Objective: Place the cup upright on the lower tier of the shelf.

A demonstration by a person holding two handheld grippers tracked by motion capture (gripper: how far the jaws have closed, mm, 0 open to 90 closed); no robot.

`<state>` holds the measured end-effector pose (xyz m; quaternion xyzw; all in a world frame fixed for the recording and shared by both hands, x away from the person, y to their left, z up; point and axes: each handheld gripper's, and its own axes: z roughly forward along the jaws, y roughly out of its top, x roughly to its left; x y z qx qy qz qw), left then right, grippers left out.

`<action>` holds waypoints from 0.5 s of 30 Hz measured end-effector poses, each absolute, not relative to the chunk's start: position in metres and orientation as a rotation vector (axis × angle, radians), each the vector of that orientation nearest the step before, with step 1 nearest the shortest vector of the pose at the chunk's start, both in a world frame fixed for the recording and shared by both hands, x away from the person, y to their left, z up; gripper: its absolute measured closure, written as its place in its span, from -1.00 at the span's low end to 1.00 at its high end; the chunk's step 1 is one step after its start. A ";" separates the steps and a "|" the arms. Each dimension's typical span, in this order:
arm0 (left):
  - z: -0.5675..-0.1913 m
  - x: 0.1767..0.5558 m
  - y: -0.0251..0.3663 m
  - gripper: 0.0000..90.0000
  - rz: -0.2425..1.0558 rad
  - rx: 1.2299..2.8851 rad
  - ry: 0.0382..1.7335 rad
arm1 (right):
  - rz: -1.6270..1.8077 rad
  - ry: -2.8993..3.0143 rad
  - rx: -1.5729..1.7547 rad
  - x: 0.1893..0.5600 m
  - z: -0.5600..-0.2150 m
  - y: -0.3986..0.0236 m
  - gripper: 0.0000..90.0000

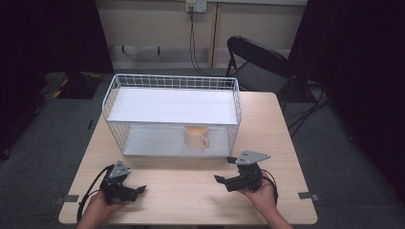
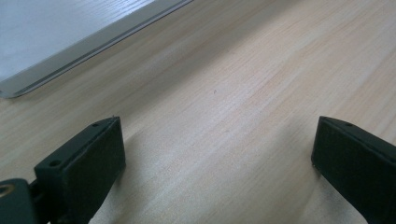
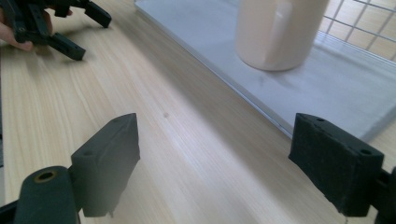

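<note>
Grey carpet and dark curtains surrounded a pale wood-grain table [image 1: 267, 124], with a black folding chair [image 1: 258, 59] at its 1 o'clock corner. On it stood a white wire two-tier rack [image 1: 143, 82], a smooth cream mug [image 1: 196, 137] on its lower shelf. The left hand-held gripper [image 1: 139, 190] and right hand-held gripper [image 1: 225, 169] sat at 6 o'clock of the rack, jaws wide apart, empty; the mug lay at 11 o'clock of the right one.
</note>
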<state>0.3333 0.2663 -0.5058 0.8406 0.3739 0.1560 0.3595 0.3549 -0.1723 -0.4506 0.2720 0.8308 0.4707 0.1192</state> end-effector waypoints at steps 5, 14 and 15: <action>-0.506 0.333 0.266 -0.95 0.402 2.167 0.964 | 1.358 2.425 0.819 0.353 -0.453 -0.187 -0.66; -0.506 0.333 0.266 -0.95 0.402 2.167 0.964 | 1.346 2.423 0.840 0.351 -0.454 -0.207 -0.66; -0.506 0.333 0.266 -0.95 0.402 2.167 0.964 | 1.351 2.425 0.844 0.351 -0.454 -0.209 -0.66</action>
